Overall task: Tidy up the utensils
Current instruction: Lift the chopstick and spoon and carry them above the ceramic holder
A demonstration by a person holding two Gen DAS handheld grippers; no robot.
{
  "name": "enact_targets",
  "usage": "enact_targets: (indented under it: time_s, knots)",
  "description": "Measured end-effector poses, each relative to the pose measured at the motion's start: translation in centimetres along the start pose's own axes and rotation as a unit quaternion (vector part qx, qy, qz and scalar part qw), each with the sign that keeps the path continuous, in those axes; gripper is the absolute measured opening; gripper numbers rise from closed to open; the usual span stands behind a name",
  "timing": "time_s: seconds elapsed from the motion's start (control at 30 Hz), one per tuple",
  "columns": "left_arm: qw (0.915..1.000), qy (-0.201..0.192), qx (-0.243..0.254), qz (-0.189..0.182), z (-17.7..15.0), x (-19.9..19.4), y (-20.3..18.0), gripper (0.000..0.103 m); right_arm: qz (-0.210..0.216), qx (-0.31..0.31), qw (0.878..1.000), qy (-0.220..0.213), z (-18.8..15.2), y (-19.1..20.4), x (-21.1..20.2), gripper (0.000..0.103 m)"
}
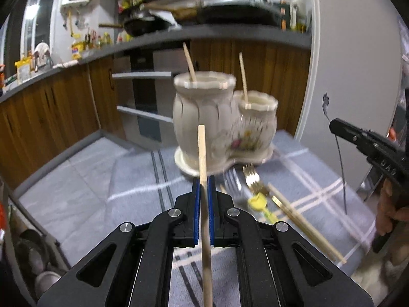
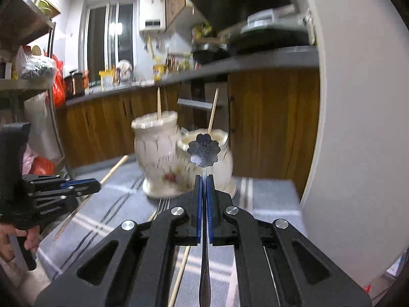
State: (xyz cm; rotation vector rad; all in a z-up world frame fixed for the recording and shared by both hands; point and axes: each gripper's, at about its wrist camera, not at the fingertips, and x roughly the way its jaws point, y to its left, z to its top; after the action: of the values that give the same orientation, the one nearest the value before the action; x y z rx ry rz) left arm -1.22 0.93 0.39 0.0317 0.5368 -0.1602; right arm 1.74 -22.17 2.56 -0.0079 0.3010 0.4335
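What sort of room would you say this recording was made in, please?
Most likely a home kitchen: a dark wok sits on the grey countertop, wooden cabinets run beneath it, and a white wall-mounted water heater hangs by the window.

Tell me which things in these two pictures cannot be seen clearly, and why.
- Ceramic holder: motion blur smears its pattern in both views.
- Chopstick in the left gripper: lower end cut off by the frame edge.
- Spoon in the right gripper: handle end leaves the frame.

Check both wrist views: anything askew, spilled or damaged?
Nothing spilled or broken. The double ceramic holder stands upright, one chopstick in each cup. Forks and loose chopsticks lie scattered on the cloth, unsorted. Both views are motion-blurred.
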Motion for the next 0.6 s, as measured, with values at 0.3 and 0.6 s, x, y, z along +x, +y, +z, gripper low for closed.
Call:
enact_targets:
  time_s: [0.3,0.6]
  knots:
    - [0.9971,-0.072,-0.024,-0.004,2.5,-1.6,1.8,0.006,-0.029,-0.04,0.995,-0.091,2.6,1.2,-0.9,0.003]
    - [0.9898,-0.136,-0.023,-0.037,7.7,-1.1,2.2,0.006,0.027,0.021,0.992,-0.123,7.8,0.0,2.4,0.003]
